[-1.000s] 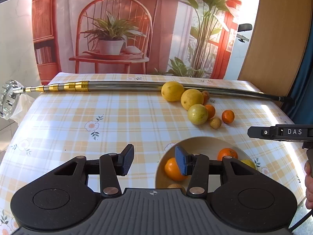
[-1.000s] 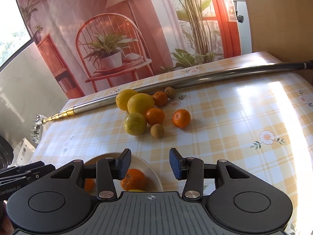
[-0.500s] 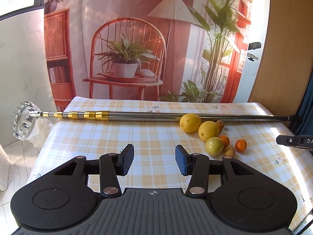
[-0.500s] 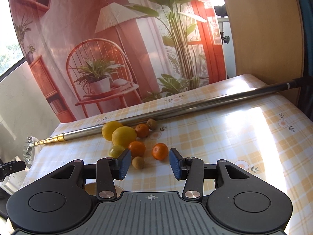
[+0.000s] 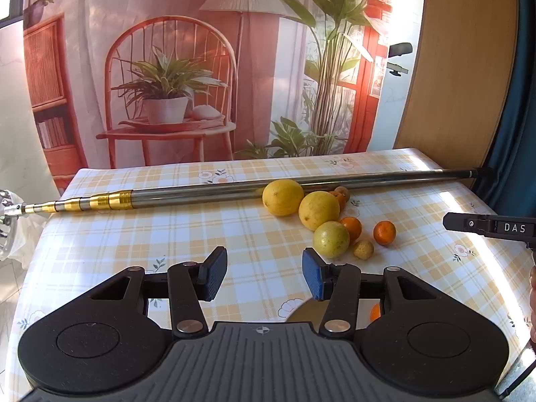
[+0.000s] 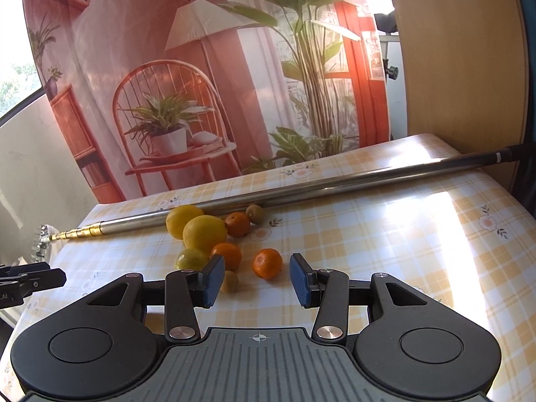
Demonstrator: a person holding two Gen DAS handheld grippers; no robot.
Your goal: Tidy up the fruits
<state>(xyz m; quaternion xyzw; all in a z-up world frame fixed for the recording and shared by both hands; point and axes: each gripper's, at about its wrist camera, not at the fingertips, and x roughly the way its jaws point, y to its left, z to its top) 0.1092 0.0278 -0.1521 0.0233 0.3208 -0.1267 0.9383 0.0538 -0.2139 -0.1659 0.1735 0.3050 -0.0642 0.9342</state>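
Left tool: jaws spread wide, nothing between the blue pads, nothing touched; it hangs above the worktop, on the near side of the fruit cluster.
Right tool: also wide open and empty, hovering just short of the fruit cluster; the mandarin sits right beyond the gap between its pads.
Fruit cluster: all of it lies on the worktop, on the near side of the metal pole.
Lemons: two big yellow ones side by side, the far one up against the pole.
Greenish citrus: just in front of the lemons, touching an orange.
Mandarin, left view: a little apart from the rest, on the side away from the pole's gold end.
Small brownish fruit: nearest the tools, between the greenish citrus and the mandarin.
Behind the lemons: another orange and a small brown fruit, close to the pole.
Bowl: only a sliver of rim shows under the left tool's right finger, with a bit of orange fruit in it.
Pole: lies across the far side of the worktop, gold telescoping sections at one end.
Writing: "DAS" in white on the black body of the right tool, seen from the left camera; on the left tool seen from the right camera, just ".AI" is readable.
Hand: a sliver at the frame edge, below the "DAS" body.
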